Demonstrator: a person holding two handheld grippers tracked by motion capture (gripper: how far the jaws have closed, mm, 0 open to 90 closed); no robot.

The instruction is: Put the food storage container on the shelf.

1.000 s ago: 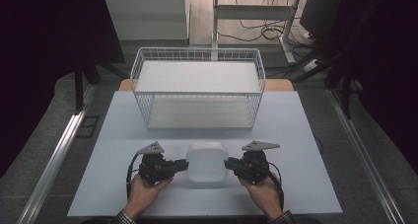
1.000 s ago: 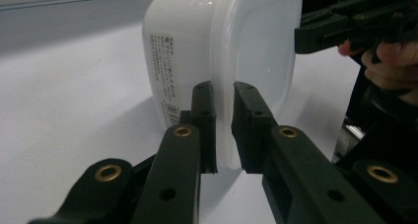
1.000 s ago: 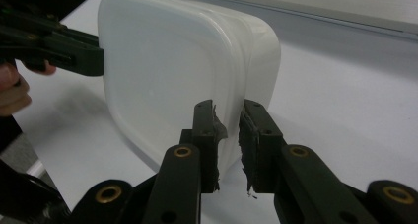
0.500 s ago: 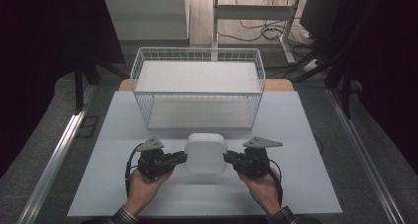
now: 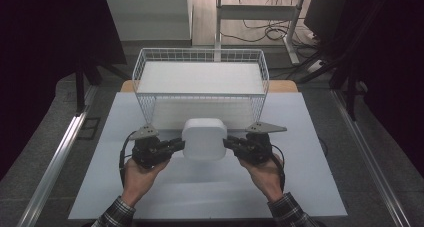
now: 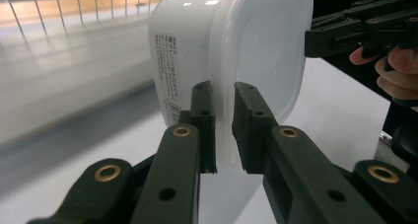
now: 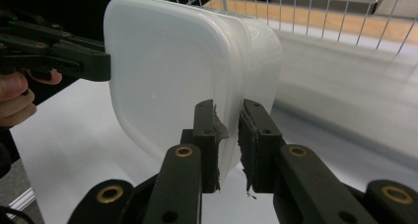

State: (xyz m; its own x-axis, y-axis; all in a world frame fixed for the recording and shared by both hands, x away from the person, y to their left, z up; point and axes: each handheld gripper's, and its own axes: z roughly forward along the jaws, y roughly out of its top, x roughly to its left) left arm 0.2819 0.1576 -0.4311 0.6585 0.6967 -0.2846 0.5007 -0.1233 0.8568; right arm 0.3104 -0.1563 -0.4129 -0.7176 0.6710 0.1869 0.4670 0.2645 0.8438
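A white box (image 5: 204, 138) sits mid-frame above the pale worktop (image 5: 300, 187), its rim clamped by the left gripper (image 5: 176, 144) and right gripper (image 5: 231, 143). A wire basket (image 5: 200, 77) stands behind; dark room around.

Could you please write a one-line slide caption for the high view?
Both grippers, left and right, clamp the rim of a white lidded container and hold it in front of the wire basket.

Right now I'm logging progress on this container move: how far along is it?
Done: the left gripper and right gripper are each shut on the rim of the white container. In hand: it hangs between them above the table, just short of the wire basket. Left, probably: carrying it into the basket and letting go.
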